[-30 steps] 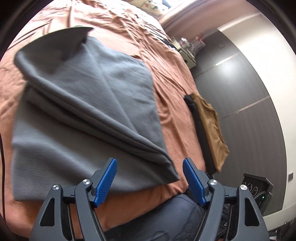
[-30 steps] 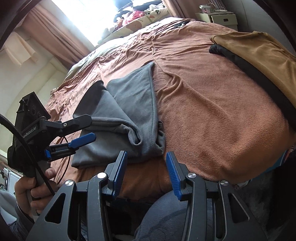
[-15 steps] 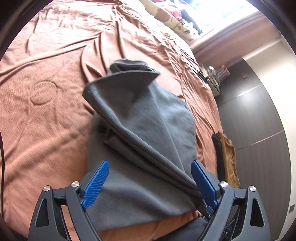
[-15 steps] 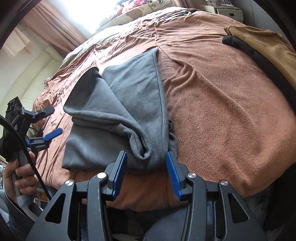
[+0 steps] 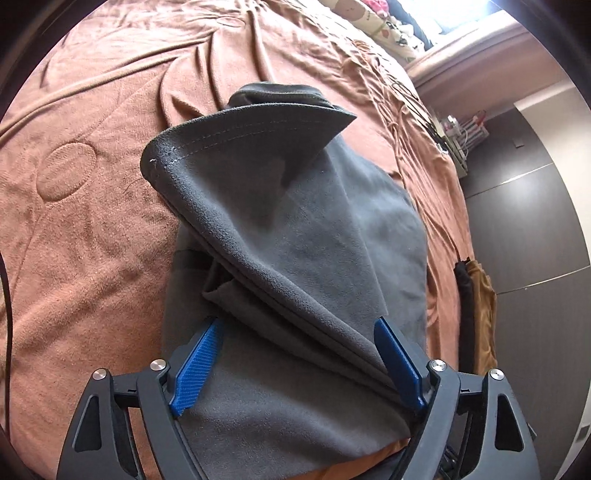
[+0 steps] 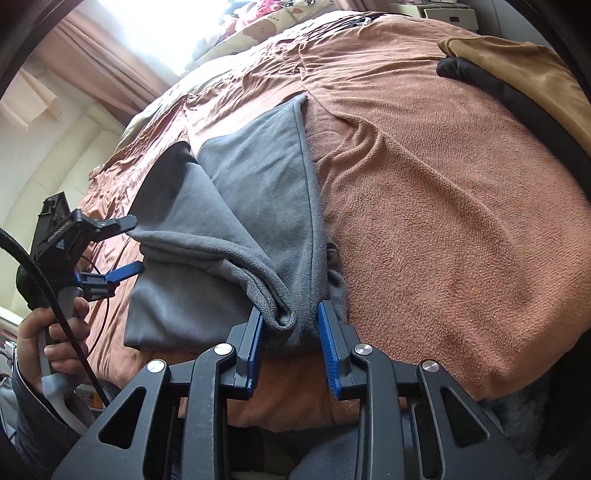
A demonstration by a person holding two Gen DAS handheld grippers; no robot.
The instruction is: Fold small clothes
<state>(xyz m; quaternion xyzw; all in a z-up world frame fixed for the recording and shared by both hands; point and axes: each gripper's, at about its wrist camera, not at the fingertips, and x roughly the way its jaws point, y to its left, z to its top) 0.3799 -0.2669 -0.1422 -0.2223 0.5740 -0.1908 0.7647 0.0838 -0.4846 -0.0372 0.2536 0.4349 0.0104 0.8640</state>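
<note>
We see a wide bed under a rust-brown blanket [image 6: 443, 206], its nap creased in long ridges, with an oval dent pressed into it at the left of the left wrist view. A grey garment [image 5: 303, 236] lies partly folded near the bed's near edge, one hemmed corner standing up in a stiff peak.

Our left gripper [image 5: 299, 363] has its jaws wide apart over the garment's near edge; they have just been narrowing a little, and the cloth runs between them, lying against the right pad while the left pad stands clear. In the right wrist view the left hand [image 6: 51, 332] holds that gripper at the garment's left side.

Our right gripper [image 6: 290, 345] has just been closing, and its jaws pinch the bunched right corner of the garment.

At the bed's right edge a tan cloth [image 6: 524, 77] lies over a black cloth [image 6: 491, 85]. Past the far end we see patterned bedding [image 6: 266, 22], pinkish curtains [image 6: 92, 70] beside a bright window, a cream padded wall [image 6: 48, 166], and a dark panelled wall [image 5: 535, 229].
</note>
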